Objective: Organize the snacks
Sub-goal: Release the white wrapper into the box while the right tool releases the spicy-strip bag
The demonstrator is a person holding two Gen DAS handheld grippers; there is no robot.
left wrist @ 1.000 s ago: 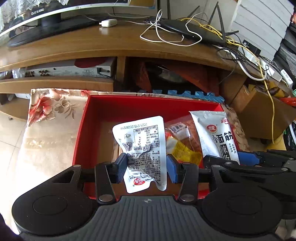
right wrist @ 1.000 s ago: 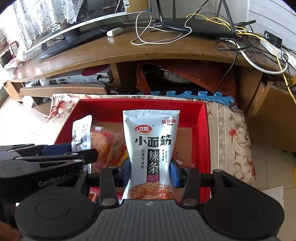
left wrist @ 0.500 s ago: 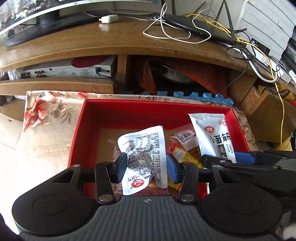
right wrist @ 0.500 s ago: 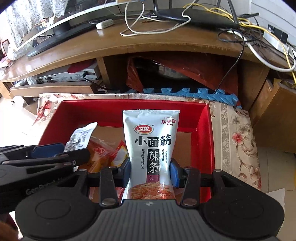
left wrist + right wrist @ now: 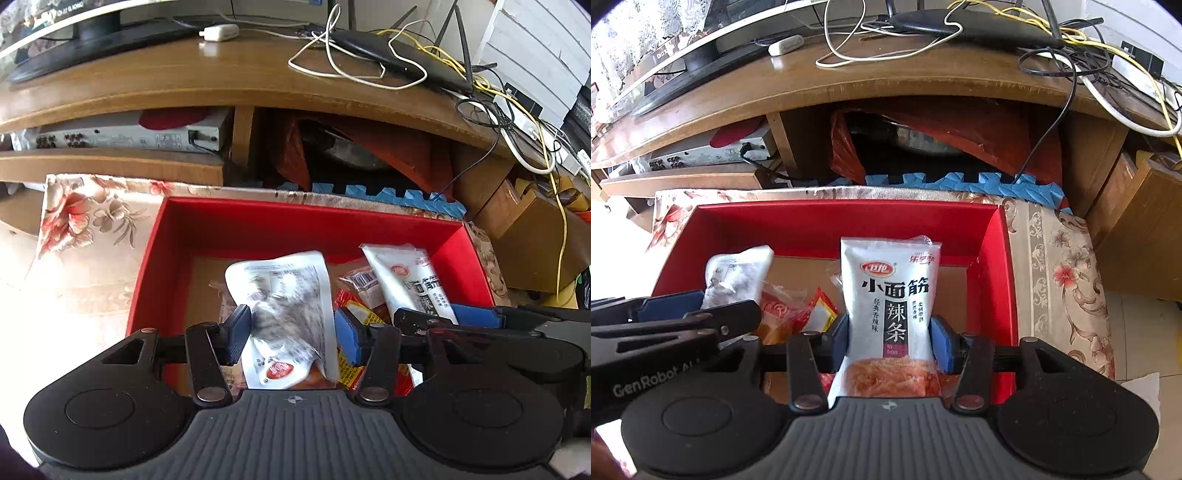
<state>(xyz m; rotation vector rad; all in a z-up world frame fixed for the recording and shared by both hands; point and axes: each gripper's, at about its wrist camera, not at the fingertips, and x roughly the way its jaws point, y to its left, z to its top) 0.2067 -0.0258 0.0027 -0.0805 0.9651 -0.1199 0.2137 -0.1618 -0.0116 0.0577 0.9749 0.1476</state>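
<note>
An open red box (image 5: 258,221) (image 5: 831,221) sits on a floral cloth. My left gripper (image 5: 291,321) hangs over it with its jaws opening. A white packet with black print (image 5: 288,295), blurred, is slipping down between the blue pads. My right gripper (image 5: 890,328) is beside it on the right, jaws opening too. Between its pads stands a white spicy-strip packet (image 5: 890,288), sunk a little lower. Orange and yellow snack packets (image 5: 798,314) lie on the box floor between the two grippers. In the left wrist view the spicy-strip packet (image 5: 410,280) shows at right.
The floral cloth (image 5: 92,229) surrounds the box. Behind it stand a wooden TV stand (image 5: 221,77) with a router and tangled cables (image 5: 388,55), a silver player (image 5: 122,136) on its shelf and a blue foam mat (image 5: 960,184). A wooden cabinet (image 5: 1137,229) is at right.
Both pairs of jaws have widened slightly. The printed white packet has dropped and blurred, and the spicy-strip packet has slid a little lower. Both grippers moved nearer the box.
</note>
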